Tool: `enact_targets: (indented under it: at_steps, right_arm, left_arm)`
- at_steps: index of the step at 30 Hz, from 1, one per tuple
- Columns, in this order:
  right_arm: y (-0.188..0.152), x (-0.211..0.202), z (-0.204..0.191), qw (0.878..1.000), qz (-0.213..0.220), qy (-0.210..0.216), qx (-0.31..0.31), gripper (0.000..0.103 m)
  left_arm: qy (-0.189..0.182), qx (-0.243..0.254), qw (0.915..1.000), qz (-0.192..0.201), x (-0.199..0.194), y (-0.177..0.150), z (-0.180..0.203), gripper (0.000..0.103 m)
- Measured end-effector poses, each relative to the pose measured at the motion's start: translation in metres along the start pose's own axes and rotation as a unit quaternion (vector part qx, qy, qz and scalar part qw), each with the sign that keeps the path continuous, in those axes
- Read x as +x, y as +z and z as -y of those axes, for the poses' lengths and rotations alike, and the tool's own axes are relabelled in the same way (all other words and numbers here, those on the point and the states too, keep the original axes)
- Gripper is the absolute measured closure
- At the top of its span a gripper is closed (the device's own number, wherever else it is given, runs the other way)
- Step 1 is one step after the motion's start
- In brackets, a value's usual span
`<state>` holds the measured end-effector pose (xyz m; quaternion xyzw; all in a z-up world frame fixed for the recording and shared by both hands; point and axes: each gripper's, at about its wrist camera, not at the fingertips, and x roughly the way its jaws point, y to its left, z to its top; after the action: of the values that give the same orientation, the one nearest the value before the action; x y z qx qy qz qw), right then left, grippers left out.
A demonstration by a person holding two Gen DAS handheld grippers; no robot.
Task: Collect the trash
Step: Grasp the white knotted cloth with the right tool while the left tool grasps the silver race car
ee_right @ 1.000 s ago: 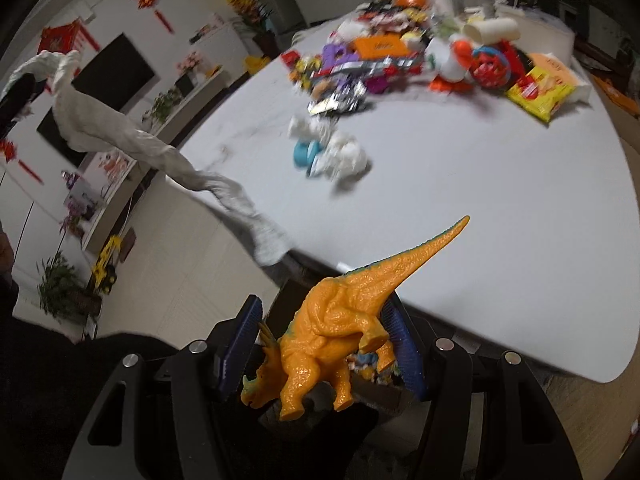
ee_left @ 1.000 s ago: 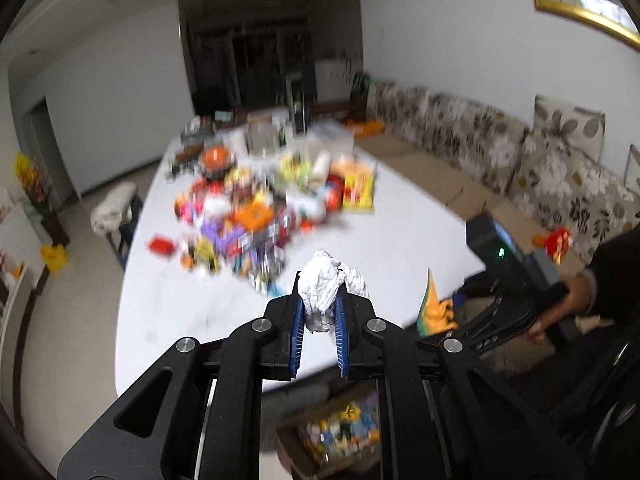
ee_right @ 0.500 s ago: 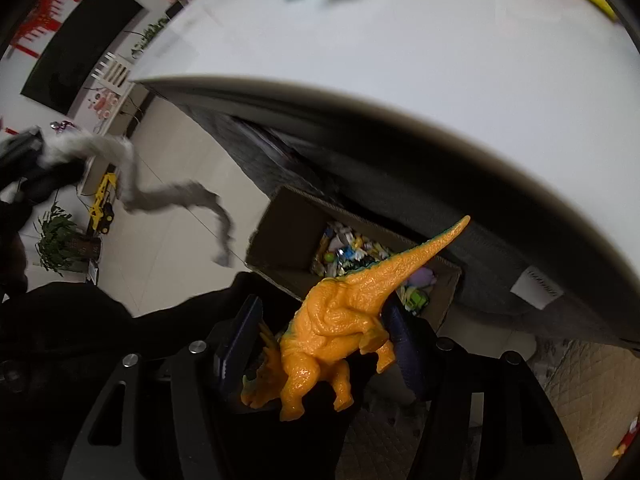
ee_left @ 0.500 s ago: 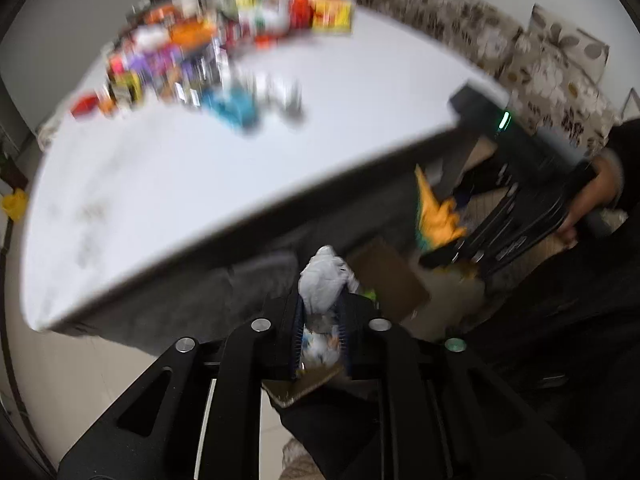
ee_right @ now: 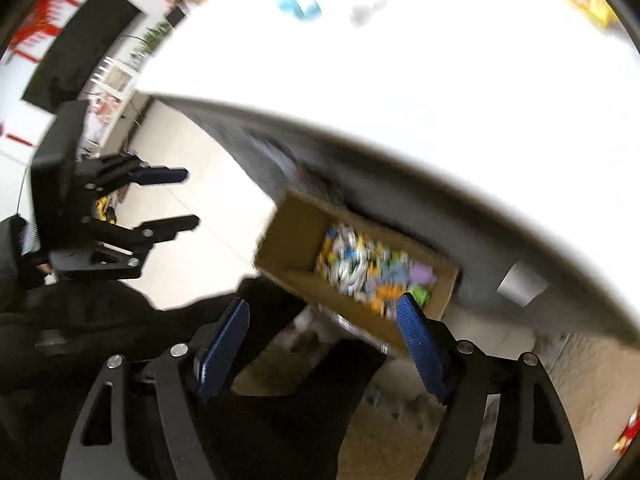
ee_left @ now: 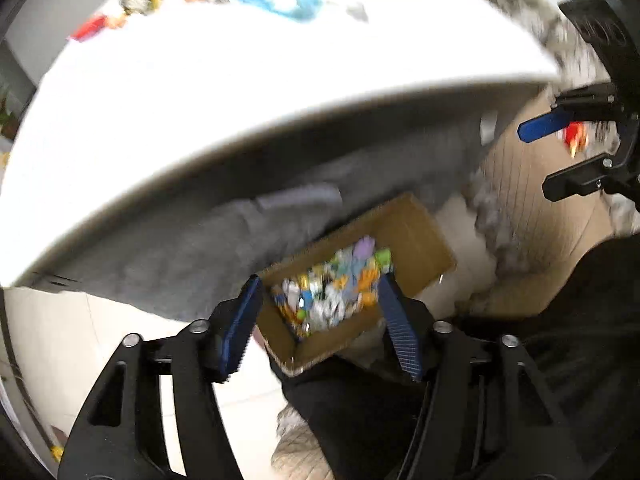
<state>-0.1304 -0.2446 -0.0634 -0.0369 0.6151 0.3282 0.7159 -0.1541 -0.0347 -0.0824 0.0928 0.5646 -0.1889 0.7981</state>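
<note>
Left wrist view: left tongs gape wide and empty over the box, placed below the table to catch trash. Right tongs are wide too, holding nothing.

The box stands open-topped on the floor, partly under the overhanging table edge. Mixed litter covers the box bottom. Tiled floor beside the box lies bare. Both views are blurred.
</note>
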Motion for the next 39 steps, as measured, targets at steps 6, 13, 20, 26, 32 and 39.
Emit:
enact_targets:
  at_steps: [6, 13, 20, 26, 32, 39]
  right_arm:
    - [0.093, -0.024, 0.000, 0.993, 0.111, -0.044, -0.022, 0.023]
    - [0.166, 0.038, -0.002, 0.994, 0.081, -0.042, -0.065, 0.038]
    - [0.165, 0.015, 0.020, 0.996, 0.077, 0.024, -0.042, 0.042]
    - [0.154, -0.011, 0.031, 0.994, 0.092, 0.004, -0.053, 0.042]
    - [0.165, 0.022, 0.032, 0.996, 0.071, -0.017, -0.053, 0.050]
    - [0.162, 0.004, 0.038, 0.995, 0.082, -0.050, -0.031, 0.076]
  left_arm:
    - [0.034, -0.053, 0.9935, 0.095, -0.049, 0.051, -0.022, 0.015]
    - [0.049, -0.082, 0.9889, 0.114, -0.037, 0.085, -0.033, 0.015]
    - [0.043, -0.078, 0.9908, 0.102, -0.025, 0.088, -0.027, 0.015]
    - [0.035, -0.087, 0.9915, 0.091, -0.021, 0.085, -0.028, 0.015]
    - [0.034, -0.091, 0.9917, 0.084, -0.016, 0.085, -0.024, 0.015]
    - [0.042, -0.080, 0.9902, 0.106, -0.017, 0.107, -0.024, 0.015]
